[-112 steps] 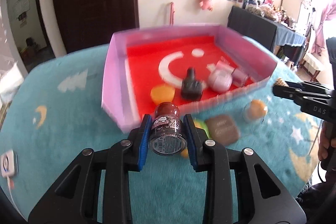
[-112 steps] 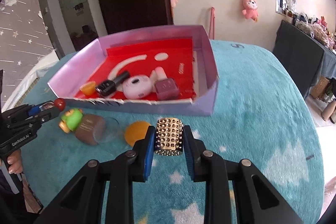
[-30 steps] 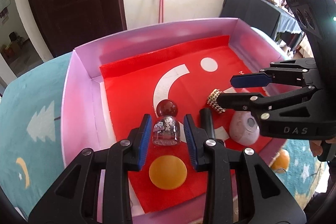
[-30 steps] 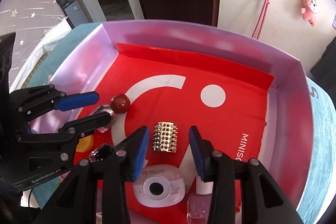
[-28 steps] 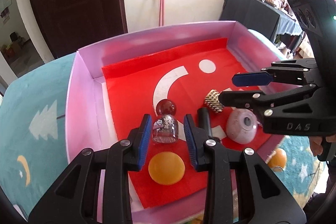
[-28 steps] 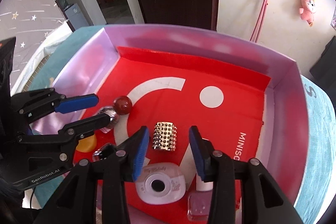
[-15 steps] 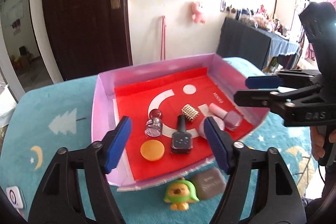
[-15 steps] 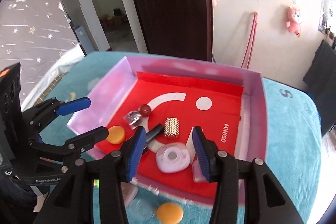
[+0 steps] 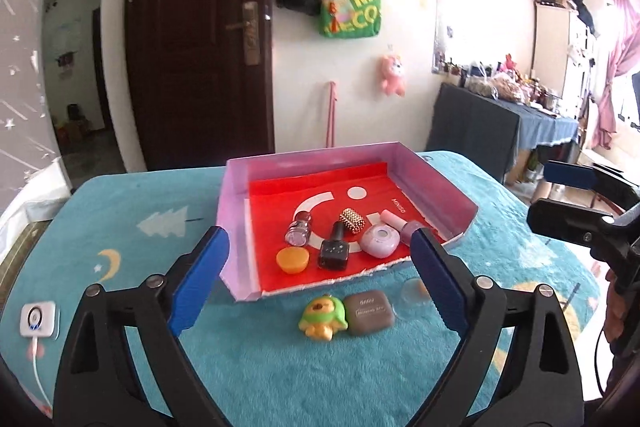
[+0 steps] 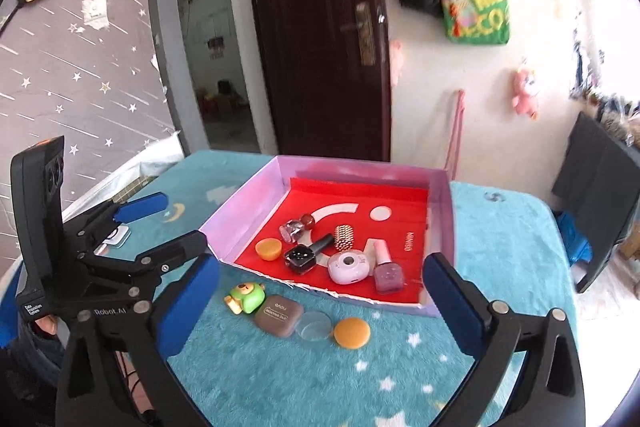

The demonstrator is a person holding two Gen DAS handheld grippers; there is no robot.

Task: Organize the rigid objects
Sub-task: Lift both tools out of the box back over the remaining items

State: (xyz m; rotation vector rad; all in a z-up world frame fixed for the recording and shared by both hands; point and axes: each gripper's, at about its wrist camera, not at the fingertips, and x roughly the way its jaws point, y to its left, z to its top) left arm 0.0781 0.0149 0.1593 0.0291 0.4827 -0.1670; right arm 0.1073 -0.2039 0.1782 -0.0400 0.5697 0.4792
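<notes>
Left wrist view: the left gripper hangs above the teal cloth, jaws spreading wide, nothing between them. Taking the pink tray as landmark, its red floor carries the glitter bottle with a dark red cap, the studded gold cylinder, a black polish bottle, an orange disc, a pale round case and a mauve polish bottle. Outside the tray's near wall, on the cloth, lie a green toy, touching a brown compact, and beside that a clear lid. Right wrist view: the right gripper likewise has its jaws opening, holding nothing, back from the tray's near wall; an orange puff sits by the clear lid.
</notes>
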